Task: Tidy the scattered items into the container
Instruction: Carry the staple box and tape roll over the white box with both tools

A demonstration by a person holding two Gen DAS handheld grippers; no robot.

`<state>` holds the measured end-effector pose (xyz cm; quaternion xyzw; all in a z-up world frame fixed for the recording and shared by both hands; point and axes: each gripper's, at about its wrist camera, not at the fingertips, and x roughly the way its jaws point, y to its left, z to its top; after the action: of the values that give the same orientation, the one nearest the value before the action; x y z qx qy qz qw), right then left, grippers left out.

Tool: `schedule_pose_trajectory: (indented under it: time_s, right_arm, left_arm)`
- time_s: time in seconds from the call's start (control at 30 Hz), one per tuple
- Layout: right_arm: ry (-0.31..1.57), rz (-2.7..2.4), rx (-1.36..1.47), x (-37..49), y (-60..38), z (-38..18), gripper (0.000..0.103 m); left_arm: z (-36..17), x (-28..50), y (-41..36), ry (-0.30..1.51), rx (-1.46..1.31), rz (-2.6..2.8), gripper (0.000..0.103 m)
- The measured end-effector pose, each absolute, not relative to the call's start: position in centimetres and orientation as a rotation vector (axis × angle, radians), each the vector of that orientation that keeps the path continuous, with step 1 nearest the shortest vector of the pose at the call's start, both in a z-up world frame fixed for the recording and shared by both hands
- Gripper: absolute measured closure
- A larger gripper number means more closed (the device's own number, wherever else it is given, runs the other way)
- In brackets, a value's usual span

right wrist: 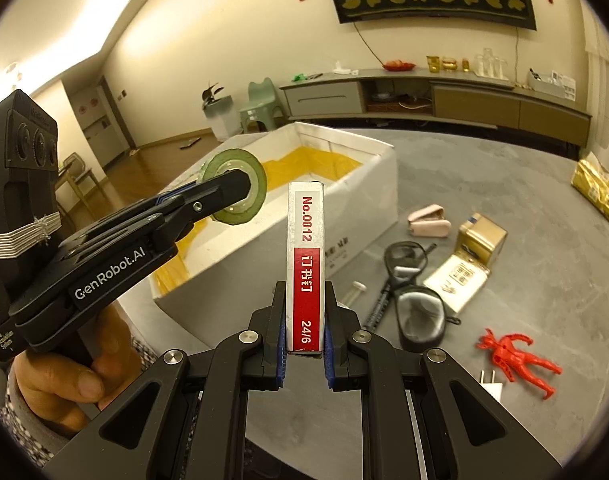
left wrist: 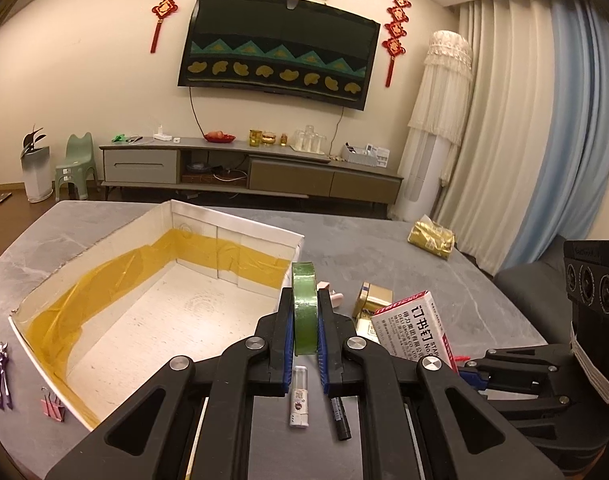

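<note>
The grey stone-patterned worktop (left wrist: 384, 240) carries a white open-topped box (left wrist: 232, 232), its inner walls banded with yellow tape and its floor bare. In the right wrist view the same box (right wrist: 380, 184) sits just beyond both tools.

The left gripper (left wrist: 304, 320) has its fingers (left wrist: 282, 320) clamped on a roll of green tape (left wrist: 304, 304), held on edge above the near right corner of the box; from the right wrist view the roll (right wrist: 234, 186) hangs over the box's near wall, and a hand (right wrist: 64, 376) grips the tool's handle.

The right gripper (right wrist: 306, 320) has its fingers (right wrist: 332, 320) pinched on a red-and-white staple box (right wrist: 306, 264), held upright above the worktop just beside the box's near corner.

Scattered on the worktop right of the container lie goggles (right wrist: 418, 312), a gold packet (right wrist: 596, 188), a gold tin (right wrist: 482, 236), a pink stapler (right wrist: 428, 222) and a red figure (right wrist: 516, 356). A purple figure (left wrist: 0, 372) and pink binder clips (left wrist: 52, 406) lie left of it; a white tube (left wrist: 298, 396) and black marker (left wrist: 340, 418) lie under the left gripper.
</note>
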<state>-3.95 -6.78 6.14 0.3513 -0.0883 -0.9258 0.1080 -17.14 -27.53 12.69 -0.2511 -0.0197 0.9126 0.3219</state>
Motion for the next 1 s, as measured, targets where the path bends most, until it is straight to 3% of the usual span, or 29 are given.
schedule_pose_trajectory:
  time_s: [1.0]
  right_arm:
    - [-0.090, -2.708, 0.954, -8.2, -12.8, 10.5, 0.088]
  left_arm:
    - [13.9, -19.7, -33.6, -0.219, -0.634, 2.452, 0.093]
